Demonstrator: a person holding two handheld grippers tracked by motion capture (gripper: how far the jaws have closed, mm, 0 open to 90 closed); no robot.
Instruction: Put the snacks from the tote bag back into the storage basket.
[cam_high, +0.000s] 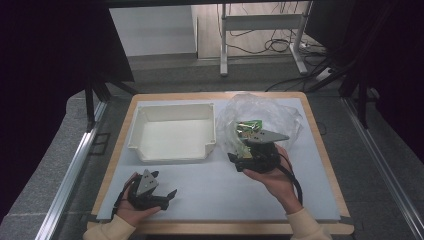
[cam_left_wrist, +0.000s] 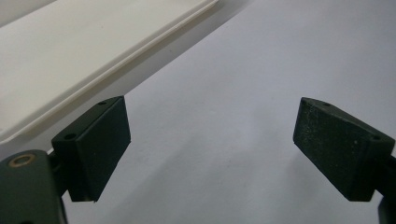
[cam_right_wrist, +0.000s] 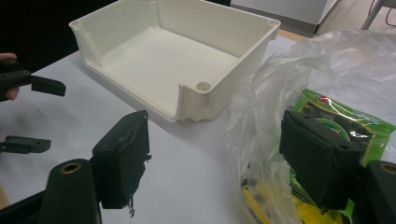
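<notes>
Green packet (cam_right_wrist: 348, 116) (inside clear bag (cam_right_wrist: 280, 93)) sits at the wide-apart right gripper (cam_right_wrist: 215, 154).

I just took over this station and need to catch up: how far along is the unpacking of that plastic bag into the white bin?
Nothing looks done yet: the white bin is empty. In hand: the right gripper, jaws open, sits at the mouth of the clear plastic bag, one jaw inside by the green packet. The left gripper waits open over the table. Left: apparently gripping the packet and moving it across.
</notes>
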